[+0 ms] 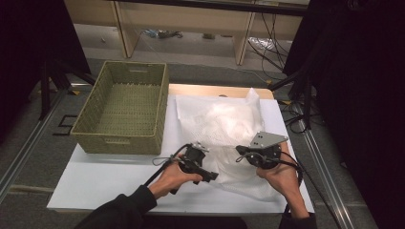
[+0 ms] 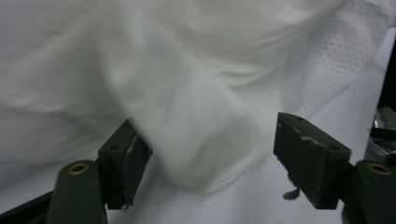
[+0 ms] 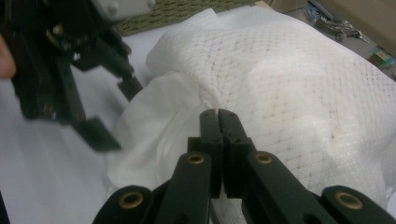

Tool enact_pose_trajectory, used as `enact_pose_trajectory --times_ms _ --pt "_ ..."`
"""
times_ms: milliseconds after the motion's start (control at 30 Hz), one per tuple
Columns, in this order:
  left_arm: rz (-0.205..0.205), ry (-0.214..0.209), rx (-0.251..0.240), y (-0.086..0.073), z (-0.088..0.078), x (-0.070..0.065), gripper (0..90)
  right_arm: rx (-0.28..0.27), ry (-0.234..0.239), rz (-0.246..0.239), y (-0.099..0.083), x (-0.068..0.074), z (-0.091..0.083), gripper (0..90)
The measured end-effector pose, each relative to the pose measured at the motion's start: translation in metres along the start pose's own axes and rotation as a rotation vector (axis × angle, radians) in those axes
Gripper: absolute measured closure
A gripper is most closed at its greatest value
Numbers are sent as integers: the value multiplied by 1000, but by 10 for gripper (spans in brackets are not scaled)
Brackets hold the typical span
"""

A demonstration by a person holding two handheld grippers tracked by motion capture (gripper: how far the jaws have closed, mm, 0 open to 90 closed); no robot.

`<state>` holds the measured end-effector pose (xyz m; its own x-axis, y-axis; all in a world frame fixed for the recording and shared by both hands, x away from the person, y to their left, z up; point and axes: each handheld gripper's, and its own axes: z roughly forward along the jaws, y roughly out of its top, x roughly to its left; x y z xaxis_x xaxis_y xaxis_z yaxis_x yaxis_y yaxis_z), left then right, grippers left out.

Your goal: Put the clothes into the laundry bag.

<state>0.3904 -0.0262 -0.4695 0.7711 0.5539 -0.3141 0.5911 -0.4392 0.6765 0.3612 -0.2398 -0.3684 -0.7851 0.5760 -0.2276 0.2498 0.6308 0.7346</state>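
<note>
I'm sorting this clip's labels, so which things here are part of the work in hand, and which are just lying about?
In the job:
- white mesh cloth on the table
- right gripper, shut on the cloth's gathered fabric
- left gripper, open, a fold between its jaws

Lying about:
- woven basket, untouched beside the cloth
- cables on the floor beyond the table

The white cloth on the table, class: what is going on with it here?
A person works a white mesh cloth on the table with two handheld grippers. The right gripper is shut, pinching a fold of the cloth. The left gripper is open, with a blurred fold between its fingers, unclamped. A woven basket sits to the left.
</note>
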Motion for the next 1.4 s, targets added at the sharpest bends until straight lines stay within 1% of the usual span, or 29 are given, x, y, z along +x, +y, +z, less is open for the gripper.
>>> enact_pose_trajectory --times_ms 67,100,133,200,233,267,300,333,367,400,433,533,600,633,667,700,733,800,867,967,1033,1067,1100,1167,1200,1233,1300,1333,1400 --pt "-5 -11 -46 11 13 -6 336 0 2 -3 -1 1 0 900" --pt "16 -5 -26 17 17 -5 352 2 13 -4 -2 1 0 900" --pt "-7 9 -37 22 22 -5 362 0 7 2 -3 1 0 900" --pt "-17 50 -52 29 29 -1 489 2 5 8 -6 0 -1 900" --pt "-28 55 -58 30 31 4 578 3 6 9 -7 -1 -2 900" --pt "-79 36 -89 31 32 7 662 2 4 11 -7 -2 -2 900" --pt "-89 38 -108 33 33 8 752 6 3 9 -8 -2 -2 900" --pt "-71 58 -111 36 32 8 794 11 6 16 -8 -2 -3 900" --pt "-33 83 -108 39 30 8 815 7 10 16 -8 -2 -2 900" --pt "-19 104 -118 43 28 8 824 2 9 13 -8 -2 -1 900" --pt "-29 109 -144 47 25 9 829 2 4 11 -8 -2 -1 900" --pt "-89 129 -214 63 16 18 831 -4 2 12 -6 -1 -2 900" --pt "-116 163 -234 70 15 26 822 -7 2 14 -7 -2 -2 900" --pt "-111 177 -203 72 17 34 808 -7 6 17 -8 -2 -1 900" --pt "-132 189 -188 71 19 38 791 -2 6 22 -9 -2 0 900" --pt "-167 181 -166 70 23 43 771 0 6 17 -9 -3 1 900" --pt "-175 169 -145 68 26 47 762 10 15 26 -10 -3 1 900" --pt "-149 168 -110 64 31 49 745 10 18 26 -10 -2 1 900" --pt "-133 148 -63 62 31 46 663 7 8 21 -9 -2 1 900" --pt "-92 147 -38 57 16 35 449 5 8 22 -10 -3 2 900" --pt "-40 152 -26 52 3 29 402 6 9 21 -11 -4 1 900" --pt "-32 156 -23 50 -1 27 385 5 9 22 -11 -4 1 900" --pt "1 157 1 48 -6 26 375 7 9 23 -10 -4 1 900" --pt "42 155 34 44 -9 25 437 10 10 20 -10 -3 1 900" --pt "88 127 68 43 -10 27 521 7 10 14 -9 -3 2 900" --pt "99 113 62 43 -8 28 599 8 14 15 -9 -3 2 900" --pt "38 90 -30 44 0 26 721 13 12 20 -9 -2 2 900" --pt "7 81 -61 47 2 27 764 14 12 20 -9 -2 2 900" --pt "-16 76 -99 55 5 27 817 18 14 19 -9 -1 2 900"
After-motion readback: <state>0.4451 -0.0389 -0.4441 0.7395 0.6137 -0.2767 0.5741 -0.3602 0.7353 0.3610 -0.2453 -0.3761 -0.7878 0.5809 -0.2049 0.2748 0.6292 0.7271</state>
